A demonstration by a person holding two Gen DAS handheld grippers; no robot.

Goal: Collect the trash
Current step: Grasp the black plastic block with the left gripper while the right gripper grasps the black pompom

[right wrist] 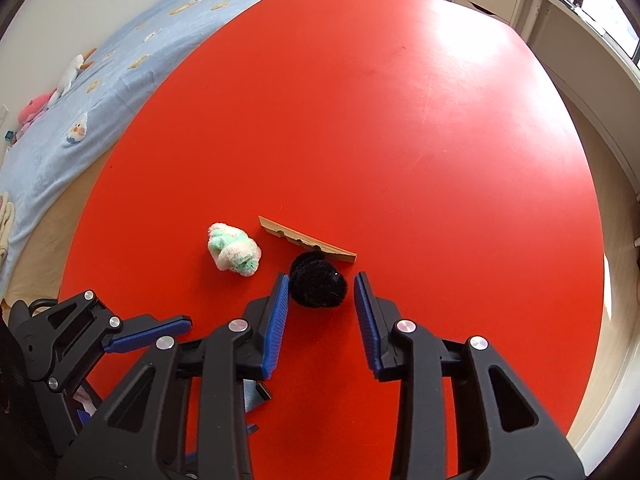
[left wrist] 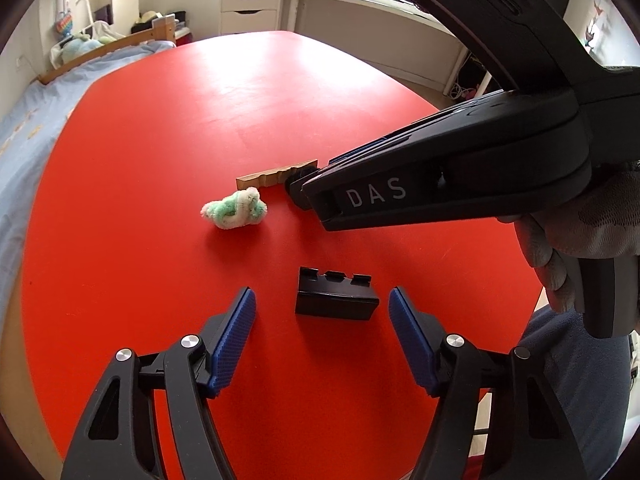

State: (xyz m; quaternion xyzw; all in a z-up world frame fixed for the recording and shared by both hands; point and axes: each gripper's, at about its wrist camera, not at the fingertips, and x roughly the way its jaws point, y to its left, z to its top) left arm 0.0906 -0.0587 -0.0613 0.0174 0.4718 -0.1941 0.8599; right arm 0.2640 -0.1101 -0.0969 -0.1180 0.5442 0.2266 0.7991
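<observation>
Trash lies on a red table (left wrist: 168,128). A black notched plastic block (left wrist: 336,296) sits between the open fingers of my left gripper (left wrist: 322,300). A green-and-white fuzzy wad (left wrist: 236,214) lies beyond it, and it also shows in the right wrist view (right wrist: 234,254). A notched wooden strip (left wrist: 272,178) lies behind the wad; the right wrist view shows the strip (right wrist: 306,240) too. A black fuzzy ball (right wrist: 318,284) lies between the open fingertips of my right gripper (right wrist: 321,284), untouched. The right gripper (left wrist: 304,188) reaches in from the right in the left wrist view.
A bed with a light blue cover (right wrist: 100,80) runs along the table's left side. A white drawer unit (left wrist: 250,4) and a white desk (left wrist: 360,0) stand beyond the far edge. The left gripper (right wrist: 132,336) shows at the right wrist view's lower left.
</observation>
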